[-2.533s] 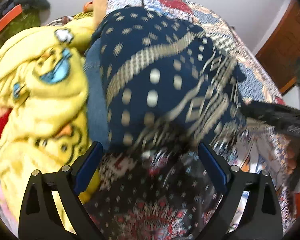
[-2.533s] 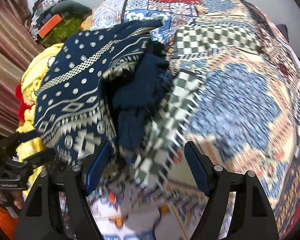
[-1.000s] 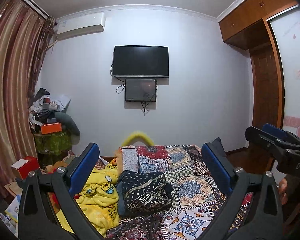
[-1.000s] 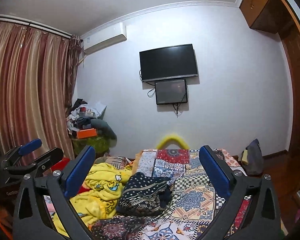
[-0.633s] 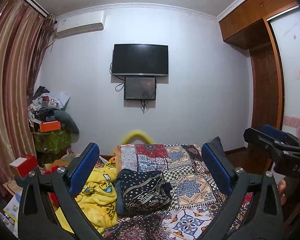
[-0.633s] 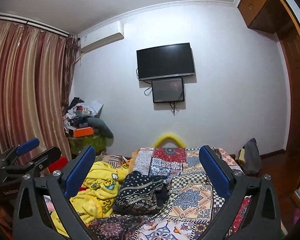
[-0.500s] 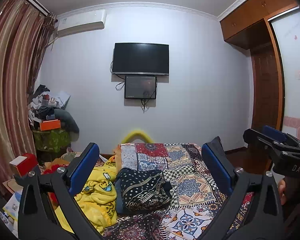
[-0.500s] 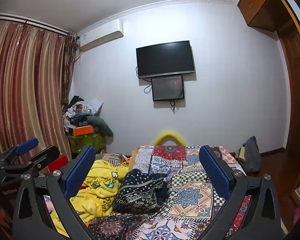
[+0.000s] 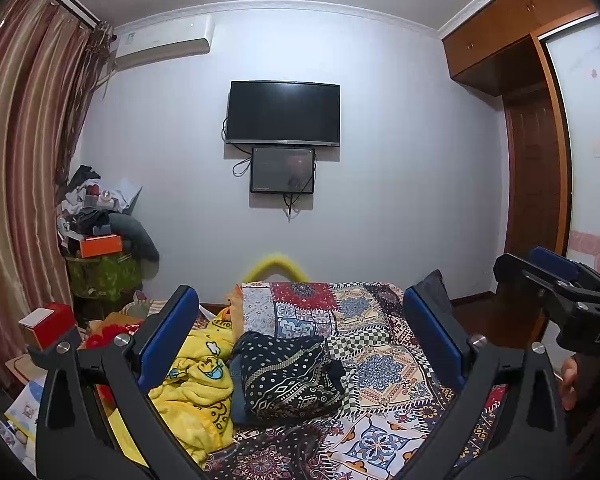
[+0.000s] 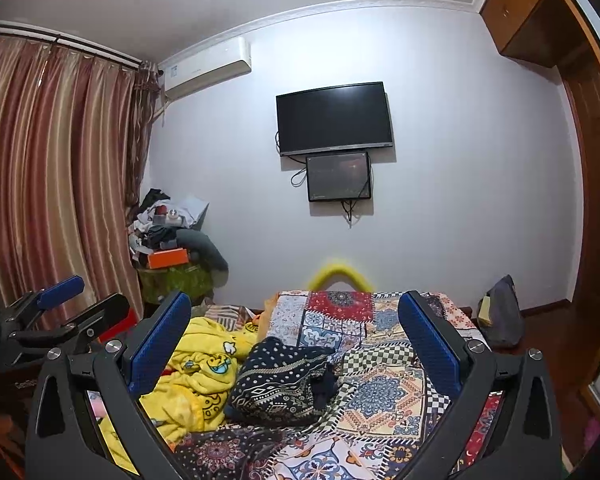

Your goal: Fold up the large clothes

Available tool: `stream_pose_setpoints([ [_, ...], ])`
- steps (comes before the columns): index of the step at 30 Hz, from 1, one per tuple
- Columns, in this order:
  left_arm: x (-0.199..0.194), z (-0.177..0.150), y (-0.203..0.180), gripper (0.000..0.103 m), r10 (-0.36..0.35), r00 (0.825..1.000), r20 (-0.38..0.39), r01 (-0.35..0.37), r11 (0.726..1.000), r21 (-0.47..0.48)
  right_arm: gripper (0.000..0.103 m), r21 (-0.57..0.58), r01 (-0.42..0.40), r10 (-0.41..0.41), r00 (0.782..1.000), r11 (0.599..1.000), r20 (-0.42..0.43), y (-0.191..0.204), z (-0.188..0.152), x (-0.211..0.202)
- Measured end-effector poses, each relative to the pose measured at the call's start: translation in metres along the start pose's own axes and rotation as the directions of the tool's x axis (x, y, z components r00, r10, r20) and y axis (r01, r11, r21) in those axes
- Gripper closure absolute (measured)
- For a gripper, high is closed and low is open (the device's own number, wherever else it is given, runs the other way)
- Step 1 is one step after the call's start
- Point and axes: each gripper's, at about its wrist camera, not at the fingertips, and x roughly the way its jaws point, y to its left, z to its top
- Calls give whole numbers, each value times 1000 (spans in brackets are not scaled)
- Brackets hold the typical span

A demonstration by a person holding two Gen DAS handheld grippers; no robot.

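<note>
A folded navy garment with white dots and patterns (image 9: 290, 374) lies on the patchwork bed cover (image 9: 384, 364), next to a crumpled yellow cartoon blanket (image 9: 198, 376). It also shows in the right wrist view (image 10: 282, 378). My left gripper (image 9: 300, 340) is open and empty, held well back from the bed. My right gripper (image 10: 294, 338) is open and empty too. The right gripper shows at the right edge of the left wrist view (image 9: 556, 280), and the left gripper at the left edge of the right wrist view (image 10: 66, 304).
A television (image 9: 283, 113) and a smaller screen (image 9: 283, 170) hang on the far wall. A cluttered stand (image 9: 100, 256) sits by the striped curtains (image 9: 16, 184). A wooden wardrobe (image 9: 534, 184) is at right. A dark bag (image 10: 500, 312) sits on the floor beside the bed.
Both grippers have pulled far back and up from the navy garment, which lies folded on the bed. Over the last second the views barely shift.
</note>
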Motion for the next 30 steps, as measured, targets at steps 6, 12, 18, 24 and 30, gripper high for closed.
stream_pose_setpoints([
  [6, 2, -2, -1, 0, 3, 1000, -4, -3, 1000, 4, 0, 5, 1, -1, 1000, 1000, 2, -2, 0, -1],
  [12, 3, -4, -1, 0, 1, 1000, -10, -1, 1000, 2, 0, 6, 6, -6, 1000, 1000, 0, -3, 0, -2],
  [18, 4, -4, -2, 0, -12, 1000, -21, 12, 1000, 2, 0, 10, 7, -7, 1000, 1000, -1, -5, 1, -3],
  [24, 4, -4, -3, 0, -13, 1000, -21, 14, 1000, 10, 0, 14, 4, -4, 1000, 1000, 4, -6, 2, -5],
  [30, 6, -3, -2, 0, -26, 999, -29, 26, 1000, 6, 0, 20, 9, -9, 1000, 1000, 7, -7, 2, -4],
])
